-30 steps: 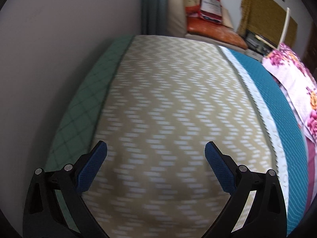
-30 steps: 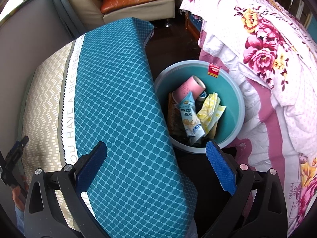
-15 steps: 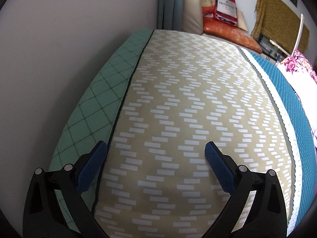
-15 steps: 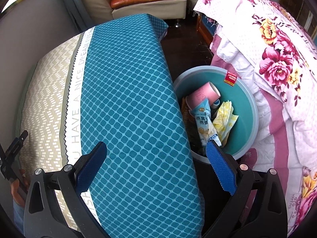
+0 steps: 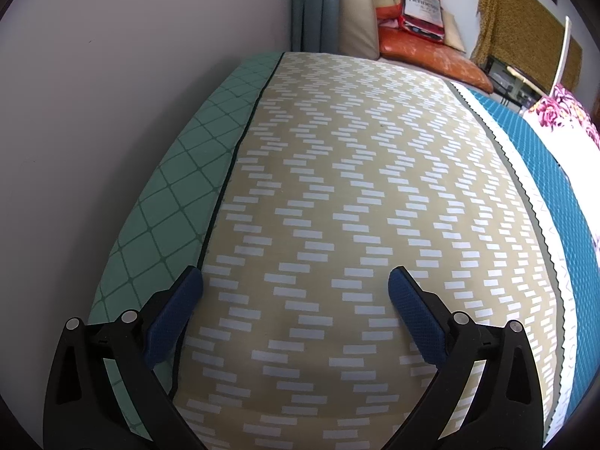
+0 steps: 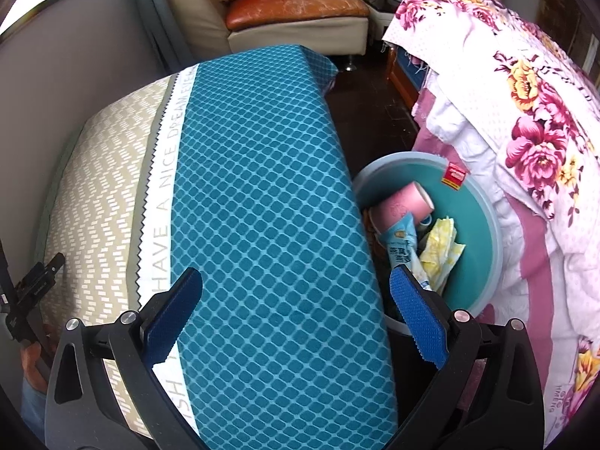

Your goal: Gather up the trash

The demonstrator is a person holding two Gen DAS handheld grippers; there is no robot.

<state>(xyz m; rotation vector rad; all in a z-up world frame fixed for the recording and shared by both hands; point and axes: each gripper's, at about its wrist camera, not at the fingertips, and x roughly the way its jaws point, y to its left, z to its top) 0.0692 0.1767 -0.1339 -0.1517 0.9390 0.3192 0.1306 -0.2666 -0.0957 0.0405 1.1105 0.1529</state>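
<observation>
A round teal bin (image 6: 483, 225) stands on the floor to the right of the table in the right wrist view. It holds a pink paper cup (image 6: 403, 206), a blue snack wrapper (image 6: 403, 247) and crumpled yellow paper (image 6: 440, 251). My right gripper (image 6: 296, 300) is open and empty, above the teal part of the tablecloth (image 6: 262, 206), left of the bin. My left gripper (image 5: 294, 296) is open and empty above the beige zigzag part of the tablecloth (image 5: 337, 187). The left gripper also shows at the left edge of the right wrist view (image 6: 32, 292).
A grey wall (image 5: 112, 93) borders the table on the left. A floral blanket (image 6: 525, 112) is piled right of the bin. A sofa with an orange cushion (image 6: 296, 7) and a red bag (image 5: 422, 11) stands behind the table.
The right gripper has swung left, so the bin sits further right in its view. The left gripper's view has shifted toward the wall side of the table. Both stay open.
</observation>
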